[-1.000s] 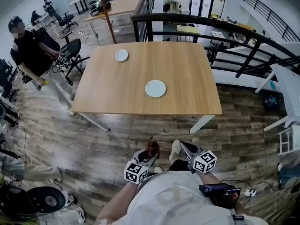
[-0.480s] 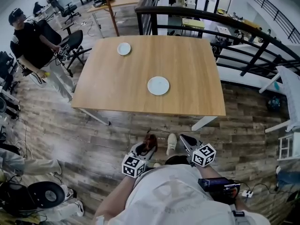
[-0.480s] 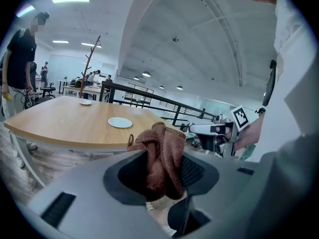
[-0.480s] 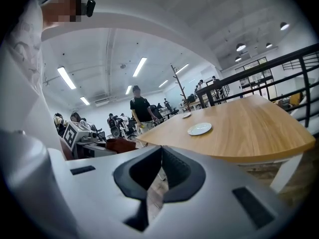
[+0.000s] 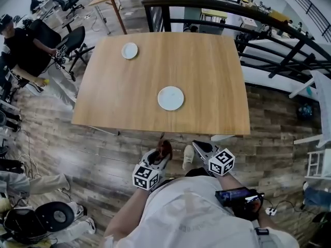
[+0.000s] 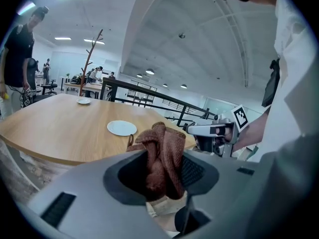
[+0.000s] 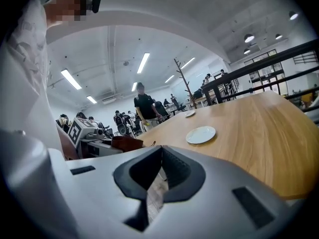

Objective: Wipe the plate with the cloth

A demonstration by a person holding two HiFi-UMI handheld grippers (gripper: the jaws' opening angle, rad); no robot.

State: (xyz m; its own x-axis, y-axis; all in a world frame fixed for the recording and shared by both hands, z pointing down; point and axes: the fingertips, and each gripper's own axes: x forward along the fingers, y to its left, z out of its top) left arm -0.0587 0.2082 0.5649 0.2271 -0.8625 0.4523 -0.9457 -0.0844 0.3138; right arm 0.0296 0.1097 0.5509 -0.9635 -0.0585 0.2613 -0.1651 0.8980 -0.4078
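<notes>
The left hand-held gripper has its jaws closed on a rust-brown cloth. The cloth is bunched between the dark pads, and its folds rise above the jaw tips. The right hand-held gripper has its jaw tips brought together with nothing between them; only floor shows through the slit lower down.

Both are held close in front of the person's body, side by side and short of the near edge of the table. They are over the plank floor rather than over the tabletop, and neither touches the table.

The plate lies flat on the table, about midway along its width and closer to the near edge than to the far one. It is white and round with nothing on it, and it sits well apart from the cloth. A smaller white plate sits on the table near its far left corner.

Off the table's left side stands a person in dark clothes, with a black office chair between that person and the table. A black railing curves past the table's far edge and down along its right side.
</notes>
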